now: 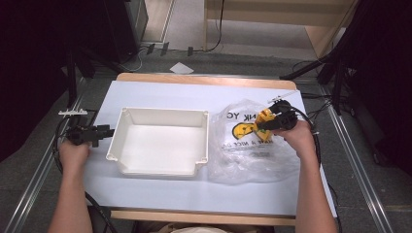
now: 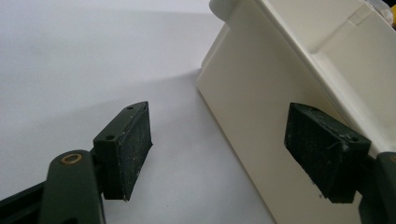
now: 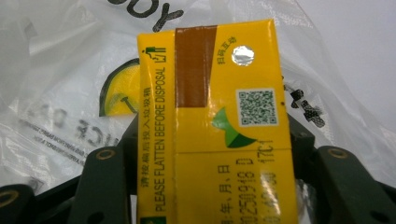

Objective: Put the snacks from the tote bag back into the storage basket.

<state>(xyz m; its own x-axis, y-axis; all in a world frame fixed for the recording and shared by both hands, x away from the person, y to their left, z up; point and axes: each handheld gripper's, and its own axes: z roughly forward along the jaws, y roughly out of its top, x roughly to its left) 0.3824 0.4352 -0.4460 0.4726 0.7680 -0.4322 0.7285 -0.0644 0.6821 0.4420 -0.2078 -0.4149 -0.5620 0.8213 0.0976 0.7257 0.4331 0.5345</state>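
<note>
The yellow carton [image 3: 219,121] hides the right tongs' [image 3: 210,154] pads; its lower end is cut off.

my left hand [image 1: 73,154] sits low at the left, its gripper [image 1: 108,132] pointing right with jaws spread wide apart. my right hand [image 1: 297,136] is further forward at the right; its gripper [image 1: 262,125] points left, jaws clamped on something.

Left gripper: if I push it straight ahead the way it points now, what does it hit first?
Probably the white plastic bin. The left gripper has its jaws open, and the bin's outer side wall stands right ahead, towards the right-hand jaw; the other jaw faces bare white tabletop. Depth is unclear.
</note>
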